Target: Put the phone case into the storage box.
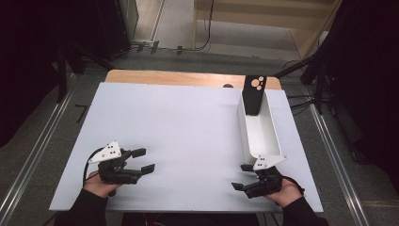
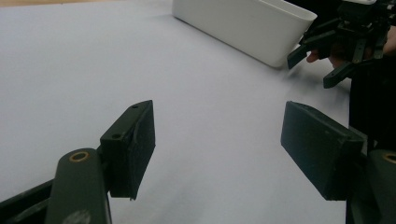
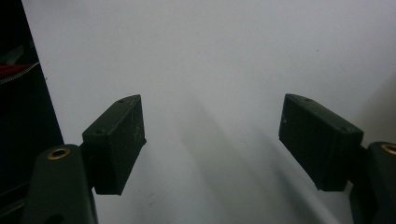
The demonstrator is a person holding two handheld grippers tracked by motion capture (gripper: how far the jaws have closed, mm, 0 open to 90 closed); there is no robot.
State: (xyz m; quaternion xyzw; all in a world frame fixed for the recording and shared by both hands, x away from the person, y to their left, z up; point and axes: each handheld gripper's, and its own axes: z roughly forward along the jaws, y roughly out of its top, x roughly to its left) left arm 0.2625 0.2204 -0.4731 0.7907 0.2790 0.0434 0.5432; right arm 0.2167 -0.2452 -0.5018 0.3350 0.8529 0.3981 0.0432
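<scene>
My left gripper (image 1: 143,160) rests low over the white table sheet (image 1: 179,132) at the front left, jaws wide open and empty; its own view has the gripper (image 2: 217,140) pointing across the sheet. My right gripper (image 1: 242,176) sits at the front right, also open and empty, and it appears far off in the left gripper view (image 2: 322,56). Its own view has the gripper (image 3: 210,135) over bare sheet. A long white bin (image 1: 270,136) stands just beyond the right gripper. A black remote (image 1: 254,94) leans upright in the bin's far end.
The white bin's near corner (image 2: 261,28) appears in the left gripper view. A wooden table edge (image 1: 188,77) runs along the back. Metal floor rails (image 1: 28,160) flank the table, with dark stands at both sides.
</scene>
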